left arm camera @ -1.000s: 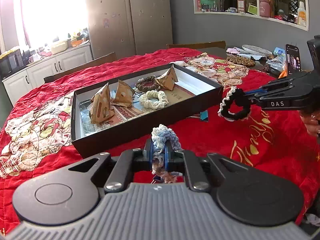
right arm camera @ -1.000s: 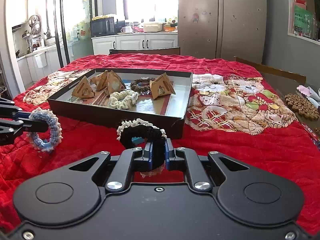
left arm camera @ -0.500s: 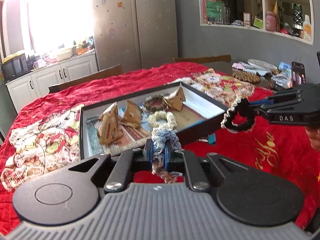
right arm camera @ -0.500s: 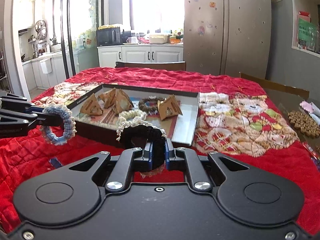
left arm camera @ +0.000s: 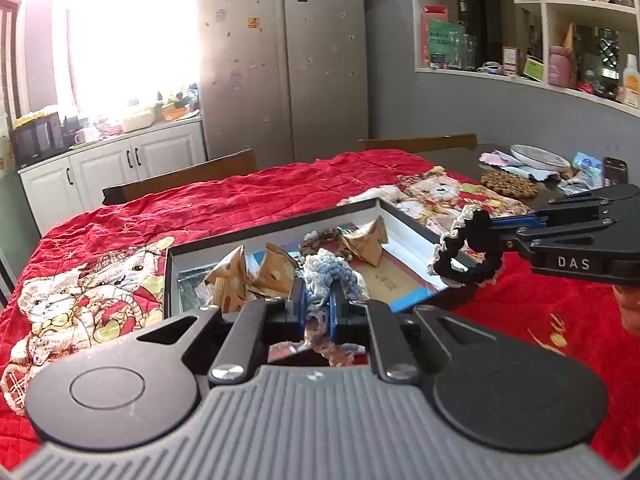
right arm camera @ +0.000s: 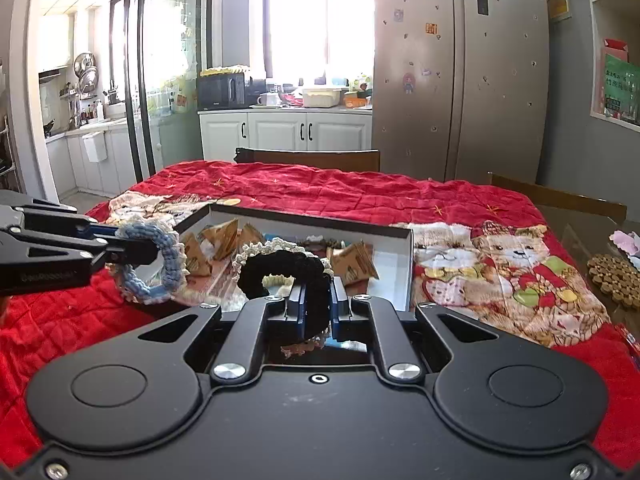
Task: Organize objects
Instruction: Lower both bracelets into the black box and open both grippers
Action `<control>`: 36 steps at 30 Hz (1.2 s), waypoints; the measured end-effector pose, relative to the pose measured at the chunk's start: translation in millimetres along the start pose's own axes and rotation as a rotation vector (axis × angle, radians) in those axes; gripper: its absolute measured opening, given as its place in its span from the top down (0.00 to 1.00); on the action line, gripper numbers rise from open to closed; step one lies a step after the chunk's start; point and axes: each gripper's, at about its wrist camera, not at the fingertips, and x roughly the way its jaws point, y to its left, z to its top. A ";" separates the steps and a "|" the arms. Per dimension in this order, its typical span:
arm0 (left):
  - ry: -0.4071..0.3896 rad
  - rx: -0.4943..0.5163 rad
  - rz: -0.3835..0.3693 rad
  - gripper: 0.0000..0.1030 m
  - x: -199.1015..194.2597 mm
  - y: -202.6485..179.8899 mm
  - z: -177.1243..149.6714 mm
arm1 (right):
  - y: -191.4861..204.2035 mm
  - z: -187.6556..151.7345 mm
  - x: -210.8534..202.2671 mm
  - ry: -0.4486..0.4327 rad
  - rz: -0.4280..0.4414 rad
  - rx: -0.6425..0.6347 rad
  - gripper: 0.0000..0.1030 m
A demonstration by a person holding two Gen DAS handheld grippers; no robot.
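A red quilted cloth [right arm camera: 360,192] printed with teddy bears covers the table, and wooden chair backs [right arm camera: 308,158] stand at its far edge. On the cloth lies a shallow black box [left arm camera: 404,236] with a white inner wall, its long side facing both cameras. Inside it lie several tan folded-paper pyramids [left arm camera: 230,280], a brown woven ring [left arm camera: 320,238] toward the far wall, and a cream crocheted ring [right arm camera: 276,279], partly hidden.

The left gripper [left arm camera: 318,306] is clenched on a blue-and-white crocheted scrunchie [left arm camera: 324,274], held in the air over the near side of the box; in the right wrist view the same scrunchie [right arm camera: 154,266] hangs above the box's left near corner. The right gripper [right arm camera: 318,306] is clamped on a black scrunchie with a cream lace edge [right arm camera: 280,266], also raised above the near edge of the box; from the left wrist view that scrunchie [left arm camera: 466,252] hovers over the box's right near corner. The two scrunchies are apart, side by side.

A round brown beaded mat [left arm camera: 508,185] lies on bare tabletop beyond the cloth's right edge.
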 end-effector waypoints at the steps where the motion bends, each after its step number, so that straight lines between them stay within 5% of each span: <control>1: 0.000 -0.003 0.004 0.87 2.6 1.0 1.4 | 0.4 2.5 2.6 -0.001 0.000 0.001 0.89; 36: 0.094 -0.148 0.093 0.87 96.2 33.9 5.4 | -4.3 16.3 132.5 0.111 -0.018 0.103 0.89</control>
